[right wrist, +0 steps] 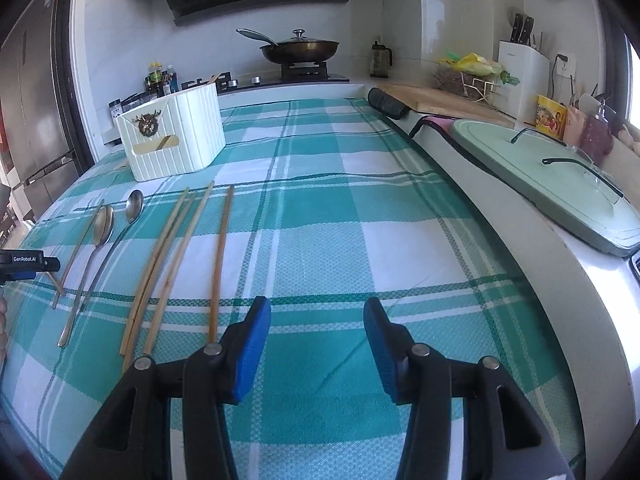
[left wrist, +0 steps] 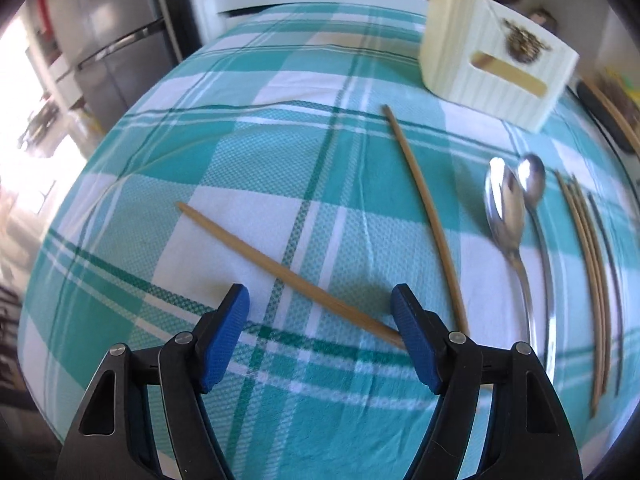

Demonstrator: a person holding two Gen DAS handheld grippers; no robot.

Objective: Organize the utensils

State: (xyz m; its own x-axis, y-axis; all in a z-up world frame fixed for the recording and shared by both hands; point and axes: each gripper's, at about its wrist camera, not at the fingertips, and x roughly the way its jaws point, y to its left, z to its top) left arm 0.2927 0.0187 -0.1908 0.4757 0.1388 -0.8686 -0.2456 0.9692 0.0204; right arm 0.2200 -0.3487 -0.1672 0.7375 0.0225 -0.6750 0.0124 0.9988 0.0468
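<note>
My left gripper is open just above the teal checked cloth; a wooden chopstick lies slanted between its fingers, its near end by the right finger. A second chopstick lies to the right, then two metal spoons and several more chopsticks. A cream utensil holder stands at the back right. My right gripper is open and empty over the cloth. To its left lie several chopsticks, the spoons and the holder.
A green lidded tray sits on the counter to the right, with a cutting board and knife block behind. A pan stands on the stove at the back. A fridge is at the left.
</note>
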